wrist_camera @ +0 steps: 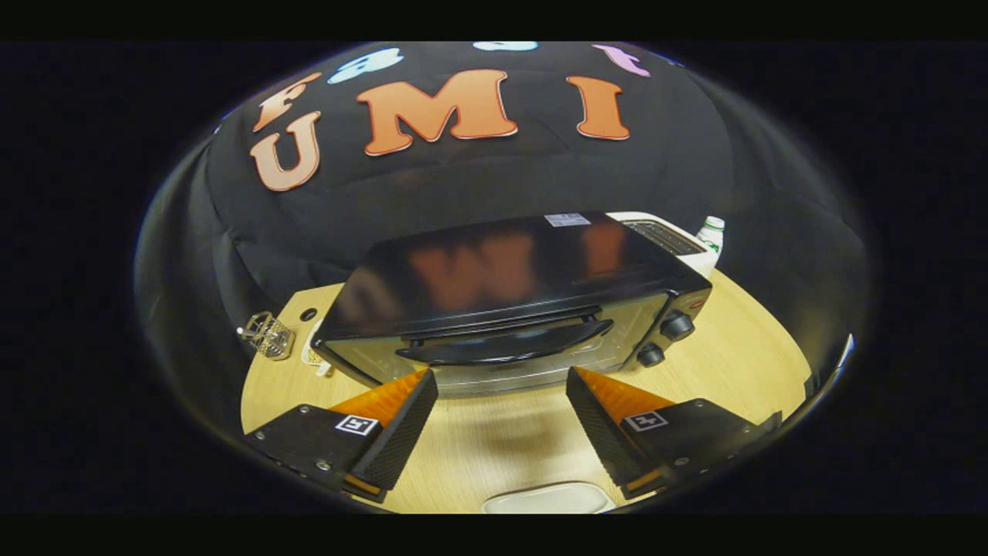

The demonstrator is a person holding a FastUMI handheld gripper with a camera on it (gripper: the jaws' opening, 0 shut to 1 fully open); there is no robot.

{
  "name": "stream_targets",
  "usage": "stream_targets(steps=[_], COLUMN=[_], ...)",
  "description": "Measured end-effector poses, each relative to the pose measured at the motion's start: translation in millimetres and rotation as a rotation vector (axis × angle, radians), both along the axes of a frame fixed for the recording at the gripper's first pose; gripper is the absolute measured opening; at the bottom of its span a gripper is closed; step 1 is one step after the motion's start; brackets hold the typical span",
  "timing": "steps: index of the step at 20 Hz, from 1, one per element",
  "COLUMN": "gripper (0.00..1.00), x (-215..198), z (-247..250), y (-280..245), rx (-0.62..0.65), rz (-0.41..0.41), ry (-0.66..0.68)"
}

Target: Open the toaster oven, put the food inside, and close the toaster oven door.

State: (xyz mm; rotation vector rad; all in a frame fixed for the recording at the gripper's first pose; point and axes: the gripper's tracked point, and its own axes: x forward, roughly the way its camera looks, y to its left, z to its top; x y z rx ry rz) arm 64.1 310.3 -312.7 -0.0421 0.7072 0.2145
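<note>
A small wire basket (268,335) is seen at the wooden table's (741,363) left edge. The black toaster oven (509,301) is shut, handle (505,346) just beyond the fingers. Bare tabletop is left between them. The gripper (502,409) is spread wide, nothing held. A white dish's rim (549,499) is seen below.

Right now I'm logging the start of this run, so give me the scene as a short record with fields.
gripper: gripper open, holding nothing, fingers apart above the table
toaster oven: toaster oven just ahead of the fingers, door shut
door handle: handle across the door's upper part, untouched
knobs: two knobs beside the door
table: wooden table
white dish: white dish below the fingers, contents cannot be told
task stage: oven not yet opened
</note>
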Motion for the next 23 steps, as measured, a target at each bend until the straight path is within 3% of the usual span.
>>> stream_targets(steps=[12,23], gripper=[0.99,0.99], x=[-14.5,-34.1], z=[156.3,252.9], y=[29.4,43.1], rx=[0.037,0.047], rz=[0.062,0.084], ry=[-0.289,-0.463])
